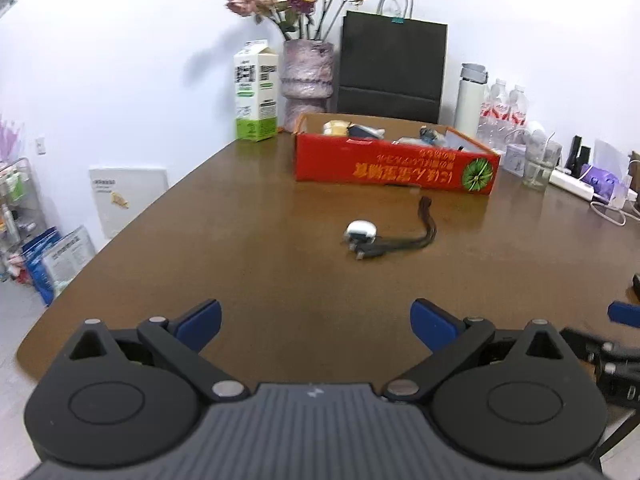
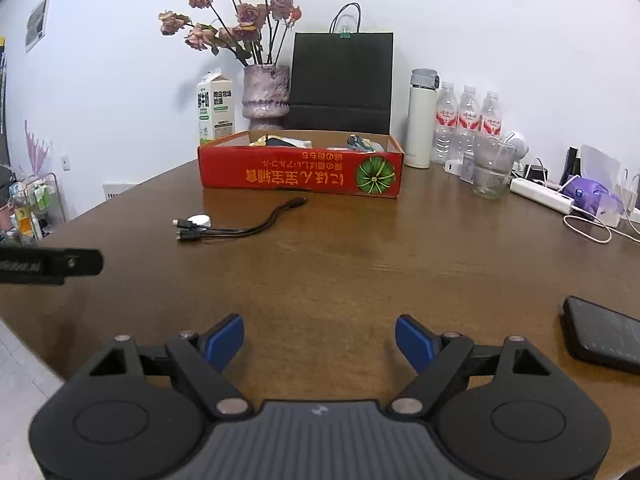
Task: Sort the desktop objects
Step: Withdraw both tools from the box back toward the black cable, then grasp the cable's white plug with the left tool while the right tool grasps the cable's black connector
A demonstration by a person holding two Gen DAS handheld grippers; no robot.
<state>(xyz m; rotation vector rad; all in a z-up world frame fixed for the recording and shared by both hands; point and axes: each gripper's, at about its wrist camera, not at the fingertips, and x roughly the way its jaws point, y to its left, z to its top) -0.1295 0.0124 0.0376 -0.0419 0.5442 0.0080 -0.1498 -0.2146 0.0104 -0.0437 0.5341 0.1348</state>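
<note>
1. Left wrist view: my left hand-held gripper is spread wide with nothing in it, low over the brown desk. The white charger puck and its black cable lie ahead, near the red box.
2. Right wrist view: my right hand-held gripper is wide and empty too — puck and cable sit ahead-left, a black phone lies to the right.

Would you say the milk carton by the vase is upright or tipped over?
Upright: the milk carton stands on its base, gabled top up, beside the vase.
</note>
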